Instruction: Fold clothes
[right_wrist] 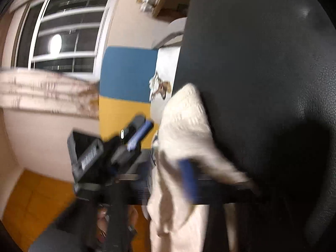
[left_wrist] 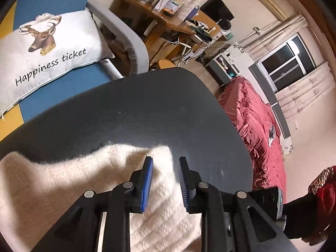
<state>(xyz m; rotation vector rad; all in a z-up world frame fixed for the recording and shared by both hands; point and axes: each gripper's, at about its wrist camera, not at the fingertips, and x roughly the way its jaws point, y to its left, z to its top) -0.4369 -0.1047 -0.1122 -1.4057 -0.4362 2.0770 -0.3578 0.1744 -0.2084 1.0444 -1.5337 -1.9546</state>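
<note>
A white knit garment (left_wrist: 88,180) lies on the black table (left_wrist: 147,109), its far corner bunched up. My left gripper (left_wrist: 166,161) stands open over that corner, and the knit shows between its blue pads (left_wrist: 148,180) without being pressed. In the blurred right wrist view the garment (right_wrist: 184,126) runs from the table (right_wrist: 262,63) over its edge and hangs down. My right gripper (right_wrist: 172,163) is wrapped in that cloth and looks shut on it; one blue pad (right_wrist: 188,178) shows and the other finger is hidden. One of the left gripper's pads (right_wrist: 138,135) shows just left of the cloth.
A deer-print pillow (left_wrist: 48,48) lies on a blue and yellow seat beyond the table. A grey chair (left_wrist: 126,40) and a cluttered wooden desk (left_wrist: 168,21) stand behind. A red quilt (left_wrist: 252,121) is on the right, below a window (left_wrist: 287,63). A black-gloved hand (left_wrist: 300,216) is at lower right.
</note>
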